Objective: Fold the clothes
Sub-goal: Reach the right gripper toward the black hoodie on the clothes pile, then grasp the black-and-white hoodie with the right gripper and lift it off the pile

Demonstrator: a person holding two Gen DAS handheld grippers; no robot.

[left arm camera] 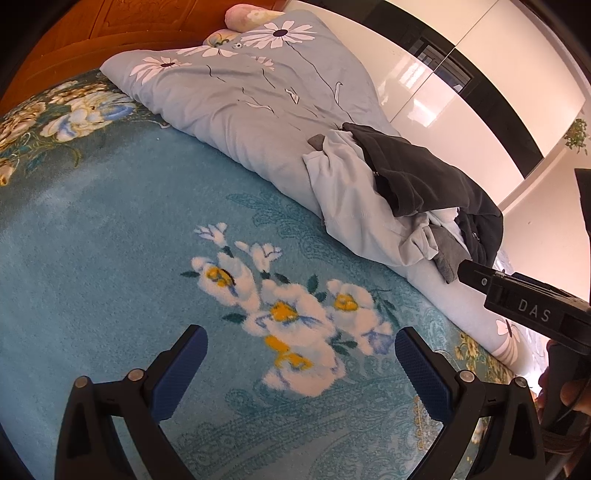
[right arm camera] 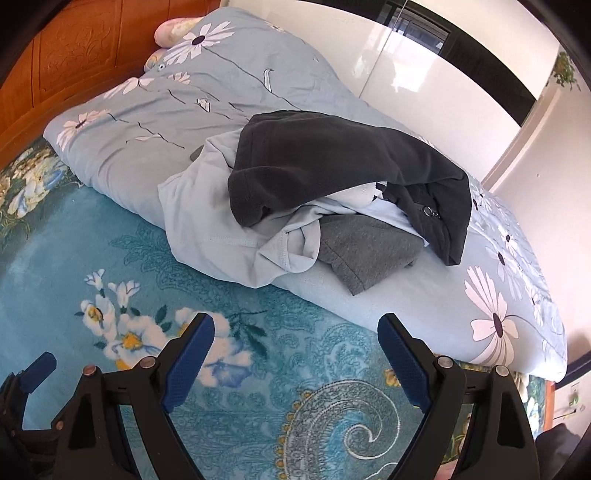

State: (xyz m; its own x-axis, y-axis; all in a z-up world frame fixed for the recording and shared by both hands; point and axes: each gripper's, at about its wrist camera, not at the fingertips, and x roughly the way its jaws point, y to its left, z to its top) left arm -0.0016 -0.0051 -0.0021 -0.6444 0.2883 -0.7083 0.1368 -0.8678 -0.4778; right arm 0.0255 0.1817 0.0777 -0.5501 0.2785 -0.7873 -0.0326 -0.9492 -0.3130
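A heap of clothes lies on a folded quilt: a dark grey garment (right arm camera: 332, 162) on top, a pale blue garment (right arm camera: 207, 218) under it and a mid-grey piece (right arm camera: 365, 251) at the front. The heap also shows in the left wrist view, with the dark garment (left arm camera: 424, 173) over the pale one (left arm camera: 354, 206). My left gripper (left arm camera: 301, 350) is open and empty above the teal floral blanket (left arm camera: 110, 240). My right gripper (right arm camera: 295, 339) is open and empty, just short of the heap. Its body (left arm camera: 532, 310) shows at the right of the left wrist view.
The light blue daisy-print quilt (right arm camera: 166, 122) lies along the far side of the bed. A pink pillow (right arm camera: 173, 29) sits at the wooden headboard (right arm camera: 74, 62). White glossy wardrobe doors (right arm camera: 424, 74) stand behind the bed. The blanket (right arm camera: 277, 369) covers the near side.
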